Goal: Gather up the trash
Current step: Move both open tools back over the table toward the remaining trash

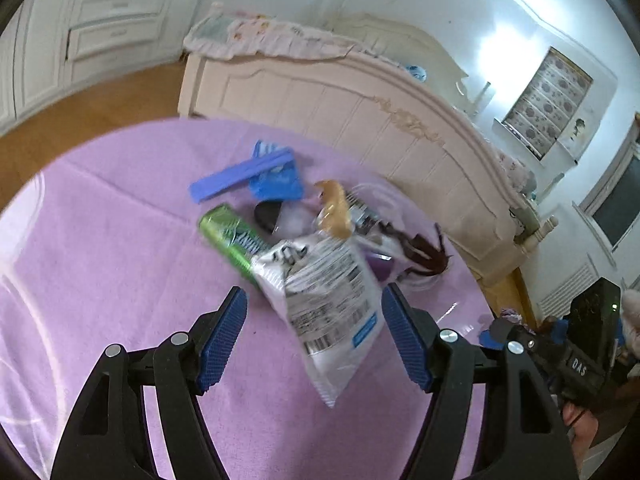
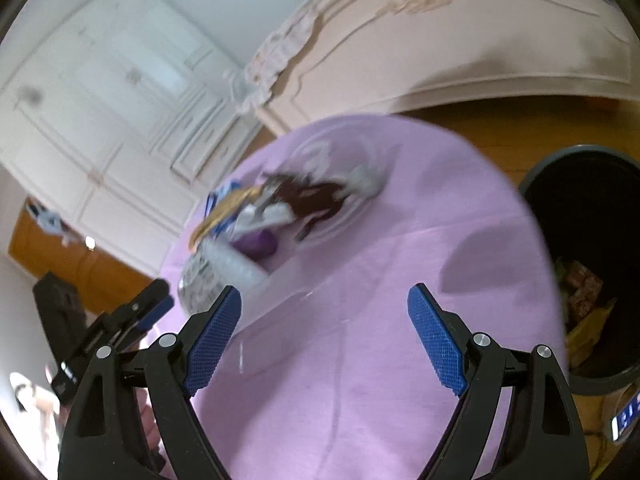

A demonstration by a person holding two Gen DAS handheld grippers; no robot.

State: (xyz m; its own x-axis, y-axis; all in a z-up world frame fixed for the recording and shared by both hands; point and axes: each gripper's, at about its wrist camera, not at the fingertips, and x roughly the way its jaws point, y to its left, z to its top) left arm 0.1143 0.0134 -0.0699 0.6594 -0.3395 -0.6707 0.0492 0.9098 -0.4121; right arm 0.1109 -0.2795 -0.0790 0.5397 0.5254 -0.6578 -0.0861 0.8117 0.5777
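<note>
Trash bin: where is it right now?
Right wrist view, far right: the dark trash bin stands on the wood floor just off the purple table's right edge.

Trash pile (image 1: 304, 240) crowds table centre; near tablecloth (image 2: 360, 380) bare.

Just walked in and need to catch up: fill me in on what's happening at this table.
A person is clearing trash from a table with a purple cloth, a gripper in each hand. The left gripper is open around a white snack wrapper at the near end of a litter pile, not yet gripping. The right gripper is open and empty over bare cloth. A dark bin beside the table already holds wrappers.
</note>
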